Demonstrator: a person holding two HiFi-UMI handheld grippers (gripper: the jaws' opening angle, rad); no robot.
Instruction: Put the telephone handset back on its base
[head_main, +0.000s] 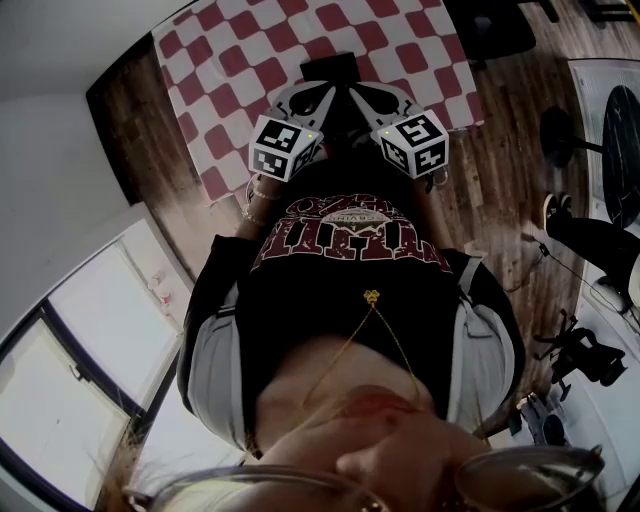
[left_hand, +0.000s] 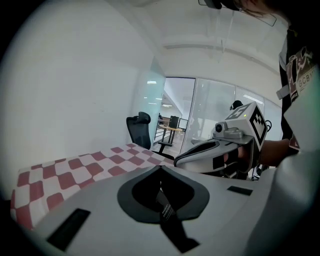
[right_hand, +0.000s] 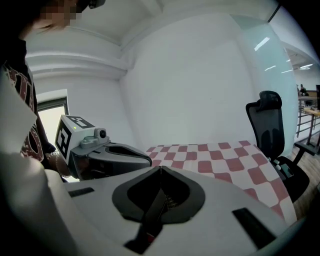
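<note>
Left gripper (left_hand: 160, 169) and right gripper (right_hand: 159, 169) at the checked desk (head_main: 230, 60), jaws pressed together on nothing.
Smooth grey-white shells hover side by side over the near edge; the red-and-white cloth (head_main: 410, 50) lies flat, with room all round. A dark shape (head_main: 330, 68), perhaps the telephone, sits mid-desk just beyond the jaws.

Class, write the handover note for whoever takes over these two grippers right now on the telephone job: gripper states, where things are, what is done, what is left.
Left gripper: shut, empty, at the near edge of the checked tablecloth.
Right gripper: shut, empty, close beside the left one.
Things: neither handset nor base can be made out; a dark shape on the cloth just beyond both grippers may be the phone.
Done: nothing that shows.
Left: find the handset, grip it, seat it on the base.
</note>
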